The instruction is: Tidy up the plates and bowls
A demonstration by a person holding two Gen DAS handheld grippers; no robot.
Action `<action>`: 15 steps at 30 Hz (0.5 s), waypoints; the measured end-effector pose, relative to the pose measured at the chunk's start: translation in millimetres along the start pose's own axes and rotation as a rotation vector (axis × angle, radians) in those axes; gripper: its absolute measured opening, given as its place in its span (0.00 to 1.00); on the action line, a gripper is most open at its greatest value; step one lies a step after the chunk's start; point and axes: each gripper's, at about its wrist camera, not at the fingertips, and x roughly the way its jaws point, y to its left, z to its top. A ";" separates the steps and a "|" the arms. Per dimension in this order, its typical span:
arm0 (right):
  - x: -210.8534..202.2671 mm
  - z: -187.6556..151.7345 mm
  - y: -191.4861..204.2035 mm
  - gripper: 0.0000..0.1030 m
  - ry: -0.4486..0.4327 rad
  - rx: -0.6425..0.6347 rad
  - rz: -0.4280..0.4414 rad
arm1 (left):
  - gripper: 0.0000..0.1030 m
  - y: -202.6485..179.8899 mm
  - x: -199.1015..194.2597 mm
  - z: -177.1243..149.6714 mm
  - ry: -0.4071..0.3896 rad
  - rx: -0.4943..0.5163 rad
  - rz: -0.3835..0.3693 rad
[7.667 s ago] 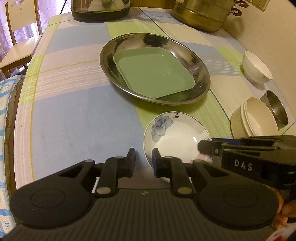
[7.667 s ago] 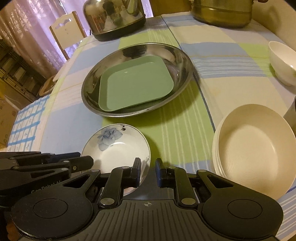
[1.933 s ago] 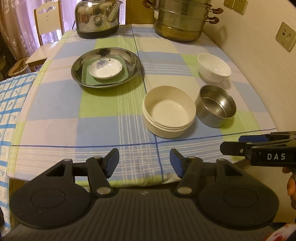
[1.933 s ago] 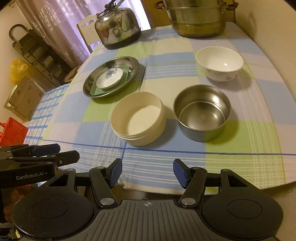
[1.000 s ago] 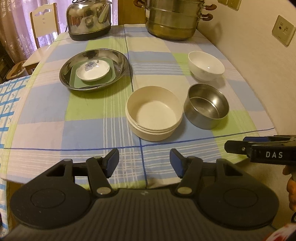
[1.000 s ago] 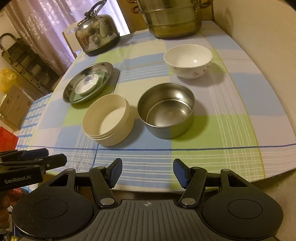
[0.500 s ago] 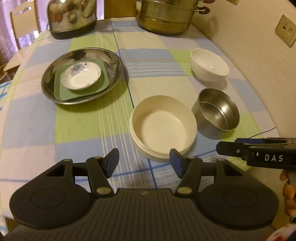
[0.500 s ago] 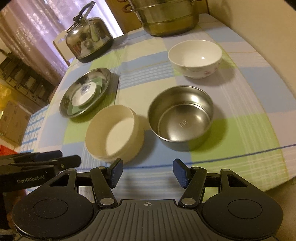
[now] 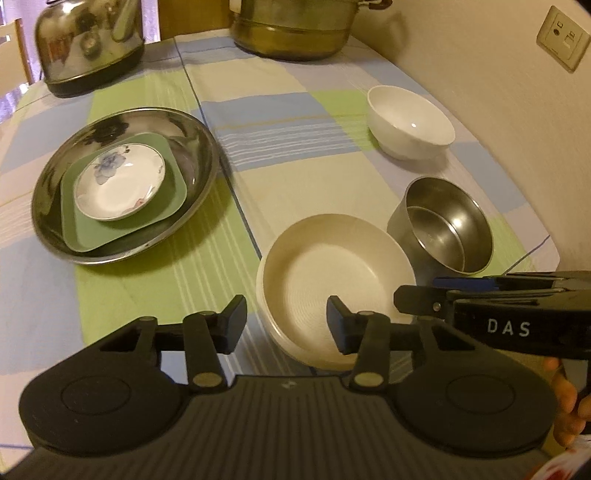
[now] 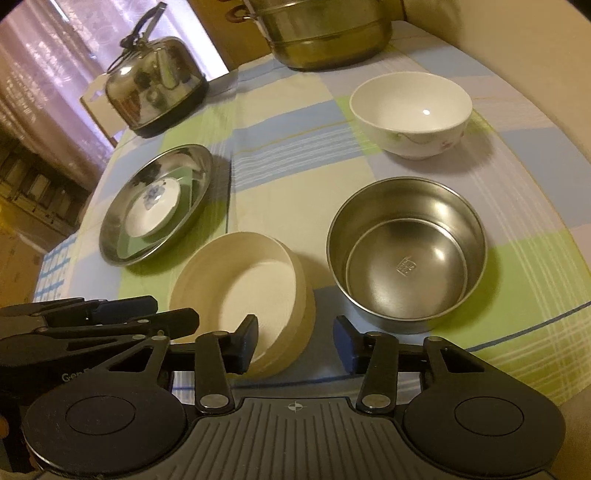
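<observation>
A steel dish (image 9: 192, 133) holds a green square plate (image 9: 92, 232) with a small flowered saucer (image 9: 118, 184) on top; the stack also shows in the right wrist view (image 10: 122, 240). A stack of cream bowls (image 9: 332, 266) (image 10: 243, 288) stands near the table's front edge, a steel bowl (image 9: 450, 225) (image 10: 406, 247) to its right, a white bowl (image 9: 410, 118) (image 10: 410, 110) behind that. My left gripper (image 9: 286, 323) is open and empty, its jaws over the cream bowls' near left rim. My right gripper (image 10: 295, 339) is open and empty, at the cream bowls' near right rim.
A steel kettle (image 9: 88, 44) (image 10: 155, 85) and a brass steamer pot (image 9: 295, 29) (image 10: 325, 33) stand at the table's far end. A wall with a socket (image 9: 563, 37) runs along the right. A chair (image 10: 99, 107) is behind the kettle.
Both grippers have moved forward and down toward the cream bowls, which now sit right at the fingertips. Both stay open. Earlier the saucer was set on the green plate.
</observation>
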 end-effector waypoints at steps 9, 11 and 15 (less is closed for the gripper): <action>13.6 1.9 5.5 0.33 -0.004 0.029 -0.044 | 0.31 12.1 15.8 4.8 0.033 0.028 -0.031; 15.8 1.4 6.5 0.30 -0.003 0.038 -0.047 | 0.30 13.8 18.4 4.6 0.040 0.033 -0.035; 17.8 0.5 9.5 0.23 -0.004 0.044 -0.058 | 0.20 15.8 21.8 2.3 0.054 0.040 -0.050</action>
